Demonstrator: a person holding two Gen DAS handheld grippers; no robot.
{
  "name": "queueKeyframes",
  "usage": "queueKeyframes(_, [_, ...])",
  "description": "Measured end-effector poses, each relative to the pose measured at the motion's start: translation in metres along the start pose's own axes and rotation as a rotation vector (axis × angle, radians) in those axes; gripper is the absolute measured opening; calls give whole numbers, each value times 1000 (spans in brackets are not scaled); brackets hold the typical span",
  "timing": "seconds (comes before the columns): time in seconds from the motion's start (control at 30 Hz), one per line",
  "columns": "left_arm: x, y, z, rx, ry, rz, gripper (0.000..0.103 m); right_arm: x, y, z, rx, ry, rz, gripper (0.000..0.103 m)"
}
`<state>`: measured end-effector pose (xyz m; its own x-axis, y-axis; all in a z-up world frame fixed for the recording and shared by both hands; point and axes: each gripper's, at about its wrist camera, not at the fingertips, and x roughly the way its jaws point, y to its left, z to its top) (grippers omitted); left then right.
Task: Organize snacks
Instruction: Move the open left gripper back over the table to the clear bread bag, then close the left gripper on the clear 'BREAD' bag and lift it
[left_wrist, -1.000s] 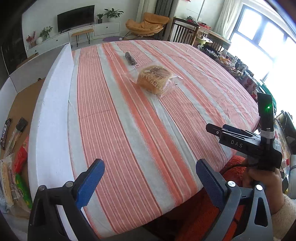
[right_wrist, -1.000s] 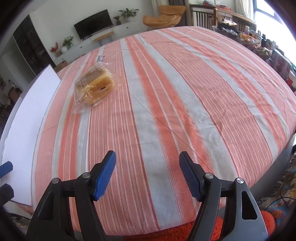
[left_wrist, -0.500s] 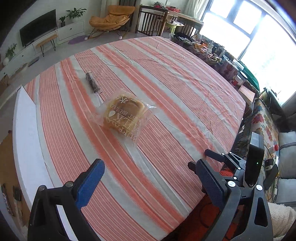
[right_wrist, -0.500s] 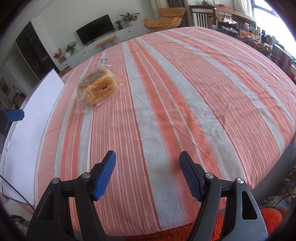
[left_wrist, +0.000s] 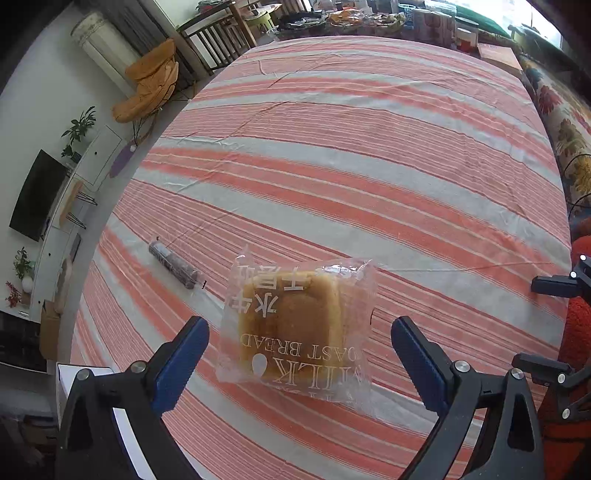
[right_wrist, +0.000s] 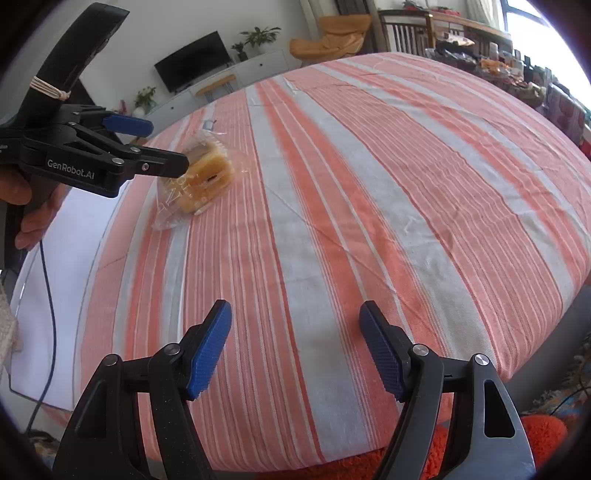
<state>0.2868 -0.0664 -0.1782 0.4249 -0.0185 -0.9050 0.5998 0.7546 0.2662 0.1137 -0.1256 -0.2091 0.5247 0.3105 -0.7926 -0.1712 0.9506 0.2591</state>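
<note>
Bread pack (left_wrist: 295, 325) lies flat on striped cloth (left_wrist: 369, 177), between my left claw's (left_wrist: 299, 354) spread jaws, untouched. I lower squarely, pinch the loaf, not loose film. Right claw (right_wrist: 295, 347) gapes empty, near edge.

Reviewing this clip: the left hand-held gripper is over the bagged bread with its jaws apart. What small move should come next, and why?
Probably lower the left hand-held gripper straight down and close on the bagged toast bread. Its jaws stand open on either side of the bag without touching it, and the bag lies flat on the striped tablecloth. The right hand-held gripper is open over bare cloth.
</note>
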Motion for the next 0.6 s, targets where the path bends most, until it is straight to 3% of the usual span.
queueKeyframes(0.23, [39,29,4,-137,26,-133,98,0,-2,1,13,-4,19,75])
queueKeyframes(0.4, [51,32,6,-149,20,-169,101,0,-2,1,17,-4,24,75])
queueKeyframes(0.6, [68,40,-3,-279,6,-217,101,0,-2,0,14,-4,24,75])
